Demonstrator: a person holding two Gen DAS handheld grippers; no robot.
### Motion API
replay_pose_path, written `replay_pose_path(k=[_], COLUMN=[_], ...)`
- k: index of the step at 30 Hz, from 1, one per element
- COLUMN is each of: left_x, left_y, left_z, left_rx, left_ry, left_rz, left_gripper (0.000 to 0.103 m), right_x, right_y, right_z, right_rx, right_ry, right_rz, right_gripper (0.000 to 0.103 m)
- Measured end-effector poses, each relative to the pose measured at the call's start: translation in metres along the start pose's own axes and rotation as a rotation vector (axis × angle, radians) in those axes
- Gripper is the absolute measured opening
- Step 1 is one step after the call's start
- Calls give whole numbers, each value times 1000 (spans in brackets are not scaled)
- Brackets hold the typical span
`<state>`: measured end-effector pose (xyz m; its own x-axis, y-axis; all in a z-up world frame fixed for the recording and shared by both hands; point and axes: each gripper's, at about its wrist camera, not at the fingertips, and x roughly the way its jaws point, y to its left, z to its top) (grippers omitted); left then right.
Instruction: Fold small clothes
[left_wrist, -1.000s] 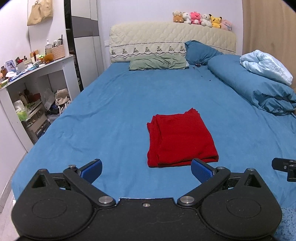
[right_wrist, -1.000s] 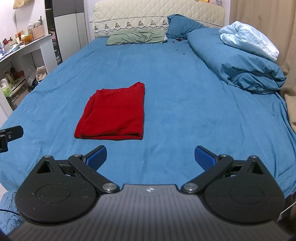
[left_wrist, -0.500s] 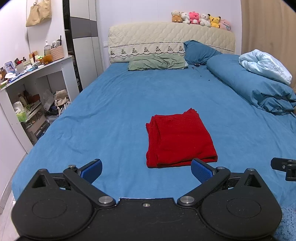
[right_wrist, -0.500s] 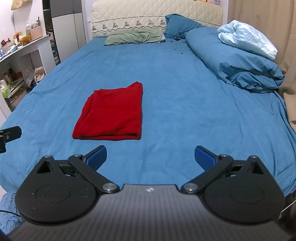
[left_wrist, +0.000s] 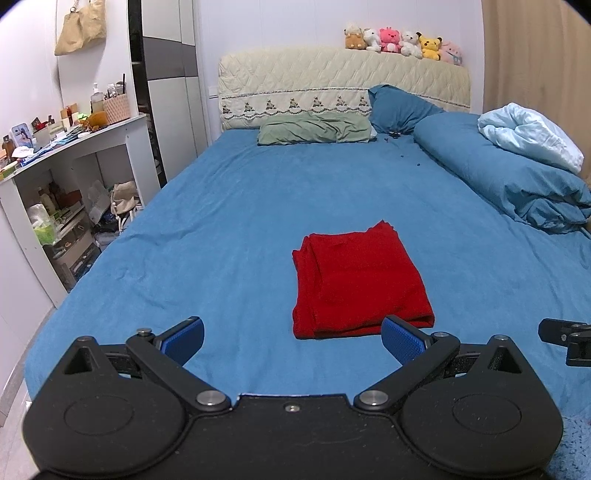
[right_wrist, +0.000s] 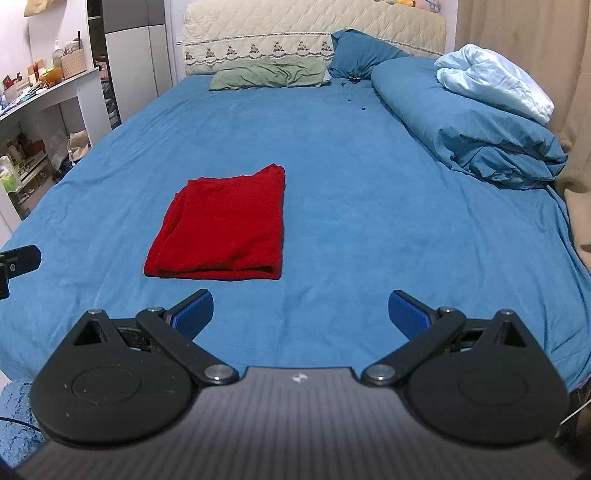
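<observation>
Two grippers hung above the foot of a wide bed (left_wrist: 258, 206) spread with a blue sheet, which lay mostly smooth with a few shallow creases toward its left edge. The left gripper (left_wrist: 293, 338) had its jaws spread wide and held nothing; the right gripper (right_wrist: 301, 312) was likewise wide apart and empty, over bare sheet. A red garment (left_wrist: 360, 282), folded into a neat rectangle with its layered edges showing along the left side, lay flat on the sheet near the foot of the bed, just beyond the left gripper's blue pads (left_wrist: 404, 338) and apart from them. In the right wrist view the same red garment (right_wrist: 225, 225) sat ahead and to the left of that gripper.

At the head of the bed stood a cream quilted headboard (left_wrist: 343, 83) with a row of plush toys (left_wrist: 402, 42) along its top. A green pillow (left_wrist: 316, 129) lay flat against it, and a blue pillow (left_wrist: 400, 110) leaned beside. Along the right side a rolled blue duvet (left_wrist: 517, 184) carried a bundled pale-blue blanket (left_wrist: 532, 136). Beige curtains (left_wrist: 535, 55) hung behind it. To the left of the bed stood a cluttered white desk (left_wrist: 74, 147), with a tote bag (left_wrist: 79, 27) hung on the wall above it.
</observation>
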<state>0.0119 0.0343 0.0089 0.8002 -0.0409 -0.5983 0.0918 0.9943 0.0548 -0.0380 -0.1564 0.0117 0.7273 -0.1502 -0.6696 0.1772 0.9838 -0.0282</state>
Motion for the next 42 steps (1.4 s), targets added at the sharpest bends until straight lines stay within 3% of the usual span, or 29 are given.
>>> replay_pose_path(k=[34, 42], left_x=[-1, -1], left_y=[-4, -1], left_z=[1, 3], left_rx=[33, 3], left_ry=[-7, -8], left_rz=[-2, -15], left_gripper=[103, 103], right_x=[2, 3], right_y=[3, 3], right_z=[-1, -1], right_rx=[-1, 0], right_ry=[5, 7], right_rz=[3, 4], right_gripper=[103, 103])
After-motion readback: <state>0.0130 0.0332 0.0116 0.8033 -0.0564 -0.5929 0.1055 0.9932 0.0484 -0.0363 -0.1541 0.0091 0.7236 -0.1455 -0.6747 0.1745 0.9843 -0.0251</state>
